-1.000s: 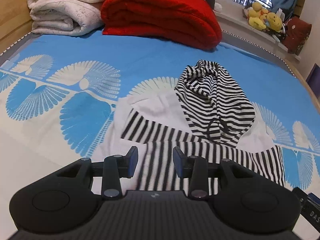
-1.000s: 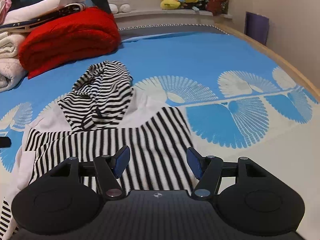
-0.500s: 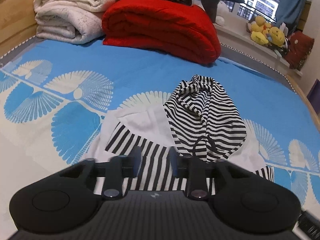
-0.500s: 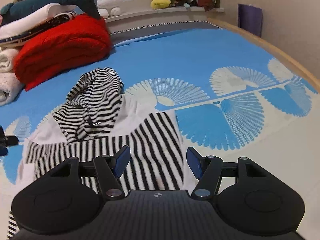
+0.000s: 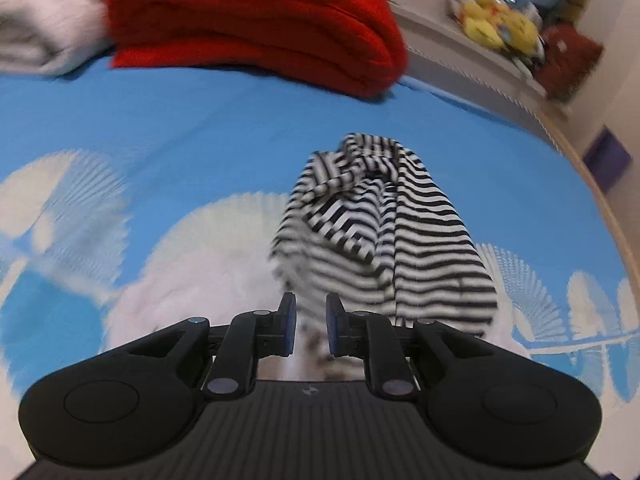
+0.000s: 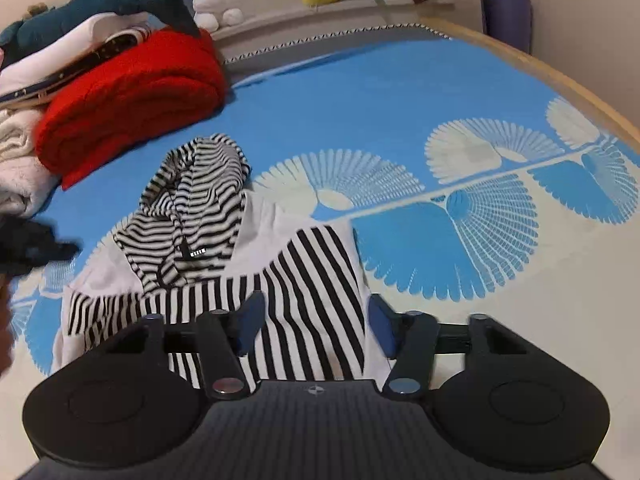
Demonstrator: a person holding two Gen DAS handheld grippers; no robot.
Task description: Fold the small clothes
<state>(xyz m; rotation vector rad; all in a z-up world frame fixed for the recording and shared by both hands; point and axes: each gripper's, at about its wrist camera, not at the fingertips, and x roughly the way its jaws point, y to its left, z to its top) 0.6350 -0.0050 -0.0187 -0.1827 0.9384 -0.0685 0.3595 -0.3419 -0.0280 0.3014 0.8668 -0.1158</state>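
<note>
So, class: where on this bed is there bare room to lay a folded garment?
Bare sheet lies right of the striped hoodie, out to the wooden bed edge, and between hoodie and red blanket. The left side is crowded with stacked blankets.

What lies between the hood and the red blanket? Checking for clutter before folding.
Only bare blue sheet separates the hood from the red blanket, per the right wrist view.

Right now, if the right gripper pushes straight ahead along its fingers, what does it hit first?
Probably the striped hoodie: its striped body panel lies directly between and ahead of the open right gripper. Height above the cloth is unclear.
</note>
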